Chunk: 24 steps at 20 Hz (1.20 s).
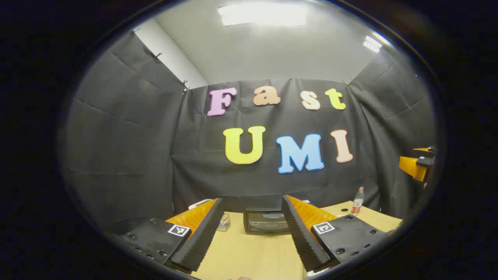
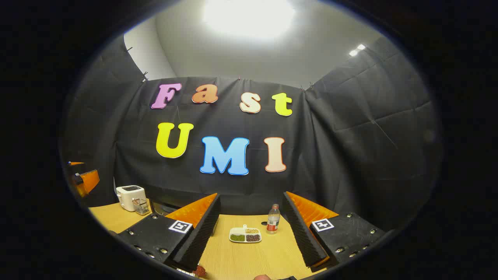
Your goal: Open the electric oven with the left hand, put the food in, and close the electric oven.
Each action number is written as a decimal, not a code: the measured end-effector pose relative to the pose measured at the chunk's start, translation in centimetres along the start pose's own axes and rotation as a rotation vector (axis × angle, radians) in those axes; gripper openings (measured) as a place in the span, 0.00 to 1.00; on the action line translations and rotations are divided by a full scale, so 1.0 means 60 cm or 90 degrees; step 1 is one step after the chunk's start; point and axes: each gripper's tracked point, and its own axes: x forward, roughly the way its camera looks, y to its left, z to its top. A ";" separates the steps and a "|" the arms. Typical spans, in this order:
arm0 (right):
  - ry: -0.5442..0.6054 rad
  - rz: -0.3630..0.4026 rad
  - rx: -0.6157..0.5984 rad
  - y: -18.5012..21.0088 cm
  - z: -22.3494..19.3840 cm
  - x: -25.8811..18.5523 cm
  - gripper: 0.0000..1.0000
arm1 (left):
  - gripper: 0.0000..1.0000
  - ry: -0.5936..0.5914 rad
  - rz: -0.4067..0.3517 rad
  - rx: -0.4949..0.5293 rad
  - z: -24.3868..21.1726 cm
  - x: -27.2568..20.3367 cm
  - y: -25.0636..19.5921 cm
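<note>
Both grippers wide open, oven shut at the back of the table

Nearest in the left gripper view, the left gripper (image 1: 253, 229) stands with its two ribbed fingers spread wide, holding nothing and touching nothing, above the wooden table (image 1: 253, 252). Between its fingertips, farther back, sits the electric oven (image 1: 266, 220), its dark door closed. A small glass jar (image 1: 224, 222) stands just left of it, and a bottle (image 1: 358, 200) well to the right.

Likewise, in the right gripper view the right gripper (image 2: 253, 229) is spread wide and empty. A reddish bit of food (image 2: 200, 270) shows at the bottom edge by its left finger. Beyond lie a divided dish (image 2: 245, 235), the bottle beside it, and a white toaster (image 2: 130, 196) far left.
</note>
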 end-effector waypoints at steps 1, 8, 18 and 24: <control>-0.001 0.001 0.001 0.001 0.001 -0.001 0.96 | 0.98 -0.001 -0.002 0.001 0.001 -0.002 -0.004; 0.000 0.017 0.002 -0.004 -0.009 -0.008 0.96 | 0.94 -0.007 -0.004 0.010 0.010 -0.019 -0.023; -0.008 0.062 0.011 -0.026 -0.027 0.004 0.96 | 1.00 -0.008 0.024 0.011 0.011 -0.018 -0.070; -0.004 0.061 0.020 -0.026 -0.039 0.024 0.96 | 1.00 -0.014 0.025 -0.008 0.010 0.063 -0.077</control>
